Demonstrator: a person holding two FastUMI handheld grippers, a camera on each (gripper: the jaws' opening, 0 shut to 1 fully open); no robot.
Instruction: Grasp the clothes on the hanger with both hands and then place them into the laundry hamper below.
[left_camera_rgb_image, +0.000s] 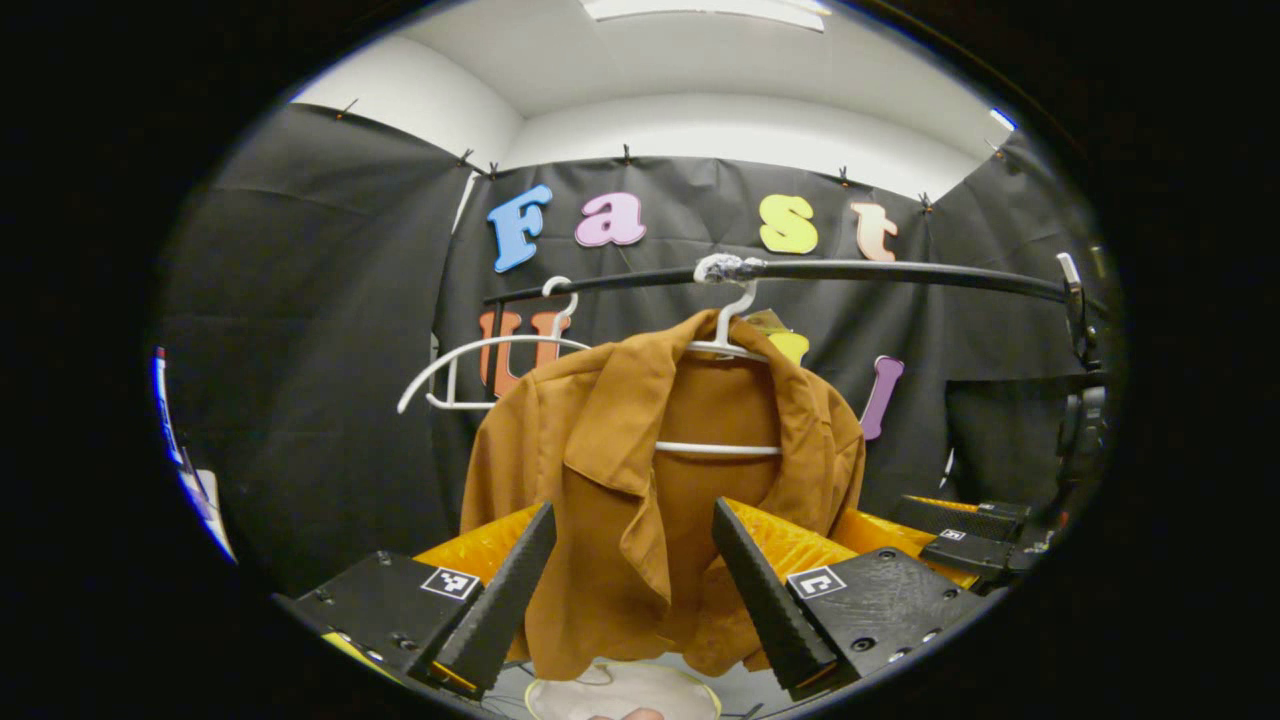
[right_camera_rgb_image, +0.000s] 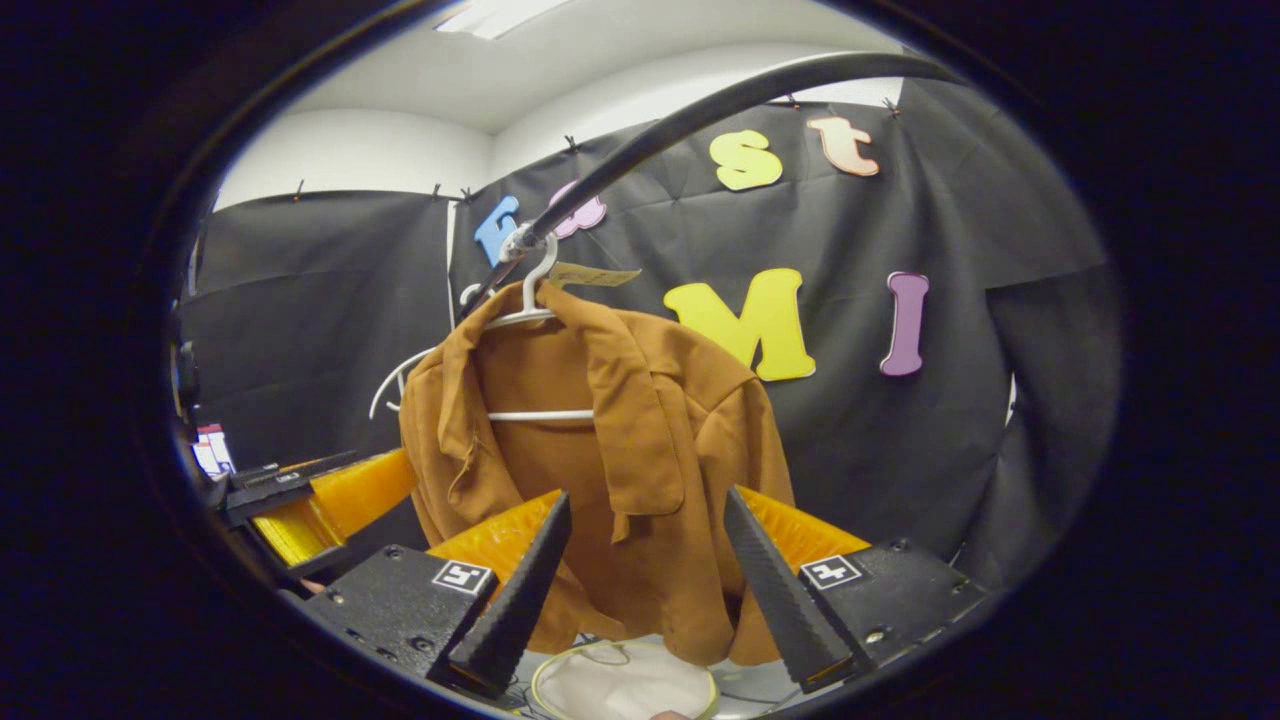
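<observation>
A brown collared shirt (left_camera_rgb_image: 640, 470) hangs on a white hanger (left_camera_rgb_image: 725, 345) from a black rail (left_camera_rgb_image: 900, 270). My left gripper (left_camera_rgb_image: 632, 508) is open in front of the shirt's lower half, the cloth showing between its spread fingers. In the right gripper view the same shirt (right_camera_rgb_image: 620, 440) hangs on its hanger (right_camera_rgb_image: 520, 318), and my right gripper (right_camera_rgb_image: 647, 495) is open in front of its lower front. Below the hem sits the round hamper with a pale rim (left_camera_rgb_image: 620, 690), also at the bottom of the right gripper view (right_camera_rgb_image: 625, 685). Neither gripper presses on the cloth.
An empty white hanger (left_camera_rgb_image: 480, 365) hangs on the rail left of the shirt. The right gripper (left_camera_rgb_image: 965, 530) shows at the right of the left gripper view, and the left gripper (right_camera_rgb_image: 290, 490) at the left of the right gripper view. Black cloth walls close in behind.
</observation>
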